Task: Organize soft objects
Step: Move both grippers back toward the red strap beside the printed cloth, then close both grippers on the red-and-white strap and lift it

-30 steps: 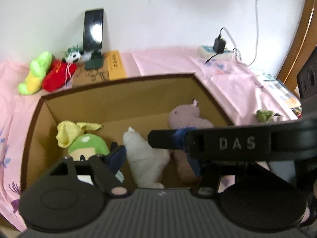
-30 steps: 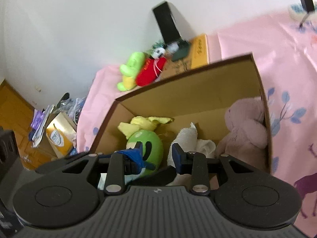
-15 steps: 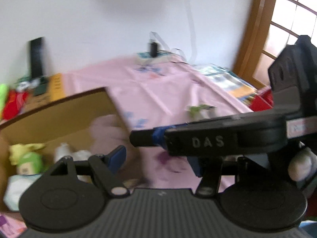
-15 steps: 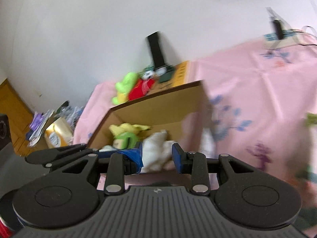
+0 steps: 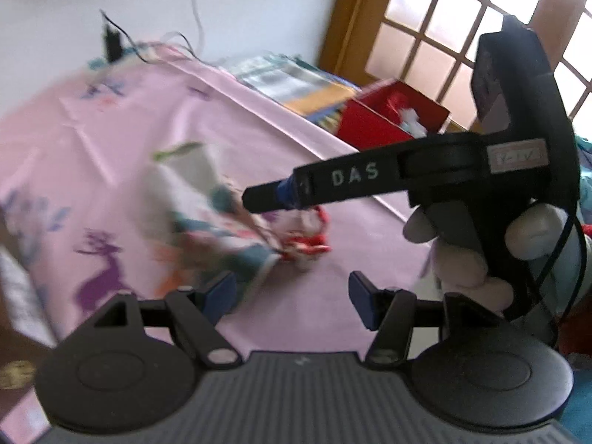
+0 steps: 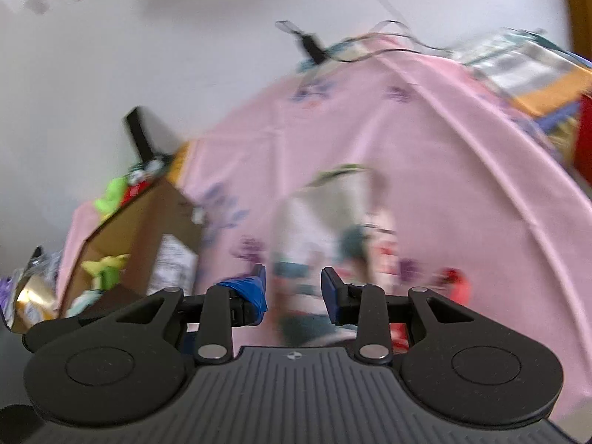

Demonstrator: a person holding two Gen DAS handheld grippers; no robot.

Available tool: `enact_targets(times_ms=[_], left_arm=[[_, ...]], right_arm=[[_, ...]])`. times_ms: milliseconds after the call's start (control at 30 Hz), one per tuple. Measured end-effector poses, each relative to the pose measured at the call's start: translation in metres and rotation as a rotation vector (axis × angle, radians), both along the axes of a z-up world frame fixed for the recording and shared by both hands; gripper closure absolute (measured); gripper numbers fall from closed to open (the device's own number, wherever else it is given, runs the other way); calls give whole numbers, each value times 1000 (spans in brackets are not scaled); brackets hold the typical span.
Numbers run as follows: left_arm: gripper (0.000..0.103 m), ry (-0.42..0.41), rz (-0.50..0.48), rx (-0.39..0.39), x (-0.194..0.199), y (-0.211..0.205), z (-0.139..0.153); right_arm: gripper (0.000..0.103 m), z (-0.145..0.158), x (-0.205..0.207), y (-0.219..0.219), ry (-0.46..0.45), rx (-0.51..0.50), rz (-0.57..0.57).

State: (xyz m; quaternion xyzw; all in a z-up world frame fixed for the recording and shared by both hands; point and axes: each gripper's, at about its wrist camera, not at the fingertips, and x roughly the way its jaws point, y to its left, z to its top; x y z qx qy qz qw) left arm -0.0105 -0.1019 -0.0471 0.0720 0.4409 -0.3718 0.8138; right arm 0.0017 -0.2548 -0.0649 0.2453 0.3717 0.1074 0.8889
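A blurred white, teal and red soft thing [image 5: 207, 218] lies on the pink cloth [image 5: 155, 129], and a small red-and-white toy [image 5: 307, 238] sits just right of it. My left gripper [image 5: 290, 296] hovers open above the cloth in front of both, holding nothing. My right gripper [image 5: 253, 198] reaches in from the right in a gloved hand [image 5: 458, 259], its tip over the soft thing. In the right wrist view the right gripper [image 6: 294, 286] stands open and the same soft thing [image 6: 333, 225] lies beyond its fingers. The red toy [image 6: 455, 281] is to the right.
A cardboard box [image 6: 148, 229] with a green plush [image 6: 105, 272] inside stands at the left. Behind it, green and red plushes [image 6: 116, 190] and a phone stand [image 6: 138, 135] sit by the wall. A red box [image 5: 384, 118], magazines [image 5: 292, 81] and a charger cable [image 5: 114, 40] lie further along the cloth.
Both views have swung right, away from the inside of the cardboard box to the open pink cloth. The soft thing and the red toy have come into view. Neither gripper's jaws changed.
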Motion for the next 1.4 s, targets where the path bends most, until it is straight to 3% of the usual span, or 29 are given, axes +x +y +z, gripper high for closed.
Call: enact_targets(times_ms=[300,767,1100,1133,1167,1400], left_arm=[[44,135,-25,40,14,-58,-43],[44,165,60,79,41,-82,-67],[60,180,67,55,48,-87,-70],[72,181,61,52,48,-89,-70],[74,183,53,47,48,-90,-70],[80,176,-4,6,39,-95,-61]], right_arm=[[86,-33,-8,-57,121,-30,-70],[86,-61,5,-73,197,32,-25],[88,-66,13,-69,170,64,5],[88,-67,13,-69,168,65,11],[90,-67,12,-68,164,63,15],[100,-69,3,-76,185,90,12]])
